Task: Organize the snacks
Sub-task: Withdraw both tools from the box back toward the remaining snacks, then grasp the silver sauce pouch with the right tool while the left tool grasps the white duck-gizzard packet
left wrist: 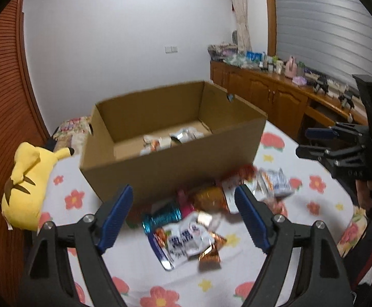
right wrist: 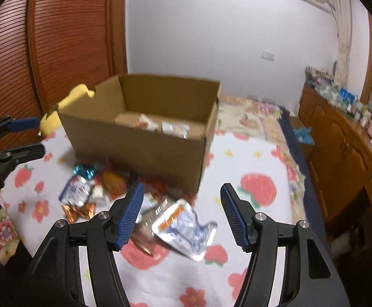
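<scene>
On the flowered bedsheet point(left wrist: 140, 263), a loose pile of snack packets point(left wrist: 211, 199) lies against the near wall of an open cardboard box point(left wrist: 170, 168), with a few packets already inside the box on its floor. Nearest in the left wrist view is a white and blue packet point(left wrist: 183, 243), touching a small copper foil wrapper point(left wrist: 210, 252), with a teal foil piece point(left wrist: 161, 217) just behind it. The left gripper point(left wrist: 183, 217) hangs over this pile with its blue pads spread wide, grasping nothing. The right gripper point(right wrist: 181, 217) is likewise released, above a white packet with orange print point(right wrist: 186, 230) at the right end of the pile. Left of the box sits a yellow plush toy point(left wrist: 30, 186); a wooden cabinet point(left wrist: 270, 92) lines the far right wall.
</scene>
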